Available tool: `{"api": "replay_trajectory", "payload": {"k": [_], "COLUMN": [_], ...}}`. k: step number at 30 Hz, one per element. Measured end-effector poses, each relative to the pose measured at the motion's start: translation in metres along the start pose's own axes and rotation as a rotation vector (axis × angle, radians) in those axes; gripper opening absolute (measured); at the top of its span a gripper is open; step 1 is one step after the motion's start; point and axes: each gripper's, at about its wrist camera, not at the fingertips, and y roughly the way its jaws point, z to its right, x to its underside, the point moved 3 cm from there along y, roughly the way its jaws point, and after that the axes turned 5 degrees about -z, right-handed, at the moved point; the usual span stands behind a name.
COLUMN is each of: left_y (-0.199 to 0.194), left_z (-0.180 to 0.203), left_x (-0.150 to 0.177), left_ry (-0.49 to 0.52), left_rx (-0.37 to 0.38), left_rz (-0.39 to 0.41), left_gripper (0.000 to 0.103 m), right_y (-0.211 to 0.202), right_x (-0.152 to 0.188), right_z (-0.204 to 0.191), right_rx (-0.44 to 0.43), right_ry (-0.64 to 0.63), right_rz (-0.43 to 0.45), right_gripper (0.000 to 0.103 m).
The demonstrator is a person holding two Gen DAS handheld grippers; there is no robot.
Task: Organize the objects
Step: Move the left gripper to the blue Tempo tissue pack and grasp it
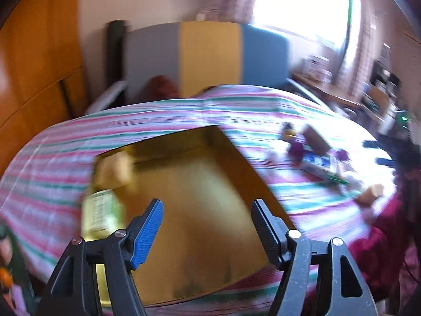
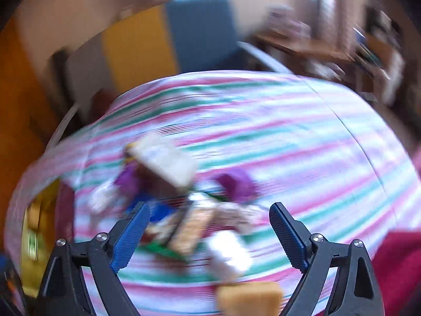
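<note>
The loose objects lie in a blurred heap [image 2: 184,210] on the striped bedspread [image 2: 289,137]: a pale box, purple pieces, a white packet and a tan block nearest the camera. The right gripper [image 2: 209,225] hangs over that heap with its jaws spread wide and nothing between them. Off to the side sits an open cardboard box [image 1: 200,192], a green packet [image 1: 101,210] and a tan carton already along its wall; the left gripper [image 1: 208,223] hovers above it, also wide and empty. I'd say the next pick wants one item singled out, approached slowly, jaws square across its narrow side.
</note>
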Motion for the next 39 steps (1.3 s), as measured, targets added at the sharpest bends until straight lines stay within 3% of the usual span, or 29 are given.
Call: {"api": "replay_trajectory", "payload": {"k": [2, 4, 9, 18, 26, 31, 34, 39], "left_y": [0.006, 0.012, 0.043, 0.120, 0.198, 0.227, 0.237, 0.251], "left_z": [0.024, 0.046, 0.101, 0.163, 0.193, 0.201, 0.208, 0.226], "left_x": [-0.006, -0.012, -0.030, -0.056, -0.074, -0.085, -0.093, -0.102], "left_ry": [0.045, 0.081, 0.120, -0.002, -0.171, -0.245, -0.237, -0.142], "left_rx": [0.049, 0.091, 0.203, 0.344, 0.342, 0.283, 0.243, 0.157], "left_rz": [-0.024, -0.041, -0.136, -0.362, -0.495, -0.512, -0.509, -0.497], "left_gripper": [0.070, 0.070, 0.070, 0.069, 0.069, 0.069, 0.070, 0.073], "right_y": [0.010, 0.006, 0.005, 0.001, -0.001, -0.003, -0.002, -0.002], "right_x": [0.001, -0.004, -0.010, -0.002, -0.001, 0.000, 0.000, 0.000], "right_z": [0.035, 0.054, 0.055, 0.057, 0.057, 0.057, 0.056, 0.056], "right_rx": [-0.095, -0.148, -0.193, -0.272, -0.344, -0.389, -0.417, -0.440], "right_ry": [0.193, 0.289, 0.308, 0.362, 0.366, 0.378, 0.374, 0.379], "right_rz": [-0.029, 0.018, 0.044, 0.077, 0.097, 0.108, 0.106, 0.110], "right_gripper": [0.093, 0.093, 0.094, 0.098, 0.099, 0.100, 0.100, 0.100]}}
